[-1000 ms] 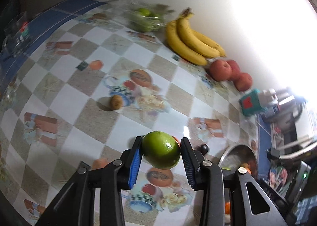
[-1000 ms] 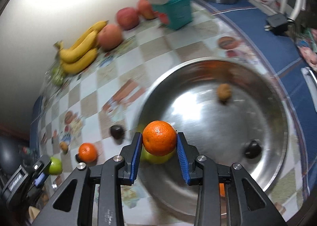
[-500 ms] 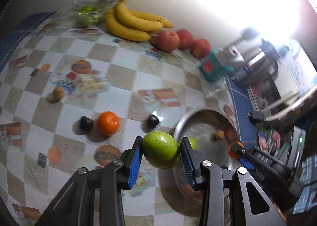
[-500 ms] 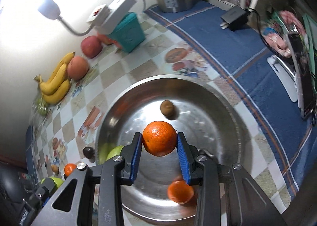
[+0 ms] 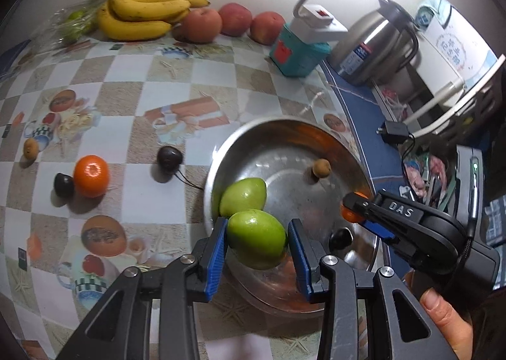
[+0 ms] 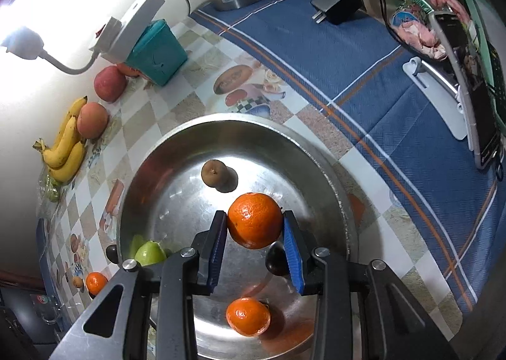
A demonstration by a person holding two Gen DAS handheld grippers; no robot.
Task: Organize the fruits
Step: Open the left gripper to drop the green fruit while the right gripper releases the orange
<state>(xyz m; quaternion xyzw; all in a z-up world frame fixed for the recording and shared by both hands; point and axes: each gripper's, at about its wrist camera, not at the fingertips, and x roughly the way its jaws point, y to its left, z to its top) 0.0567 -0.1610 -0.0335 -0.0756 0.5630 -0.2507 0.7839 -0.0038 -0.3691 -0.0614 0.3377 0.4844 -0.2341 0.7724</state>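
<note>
Now, left gripper (image 5: 256,241): clenched on a green fruit (image 5: 256,243), long axis across the jaws, over the bowl (image 5: 240,138) rim.
Right gripper (image 6: 255,233): grasping an orange (image 6: 255,220), stem end up, above the bowl's middle.

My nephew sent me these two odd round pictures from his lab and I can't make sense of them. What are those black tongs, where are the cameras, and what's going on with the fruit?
There is no robot here. A person holds a tong-like tool in each hand, and each tool carries a wide-angle camera looking along its two fingers, which is why the pictures bulge.

In the left tool's picture, the left hand-held gripper is shut on a green fruit above a metal bowl. The other tool and a bit of the person's hand show at the right.

In the right tool's picture, the right hand-held gripper is shut on an orange over the same bowl.

The bowl already holds another green fruit, another orange, a small brown fruit and a dark one. On the checked tablecloth lie bananas, red apples, a loose orange and small dark fruits.
</note>
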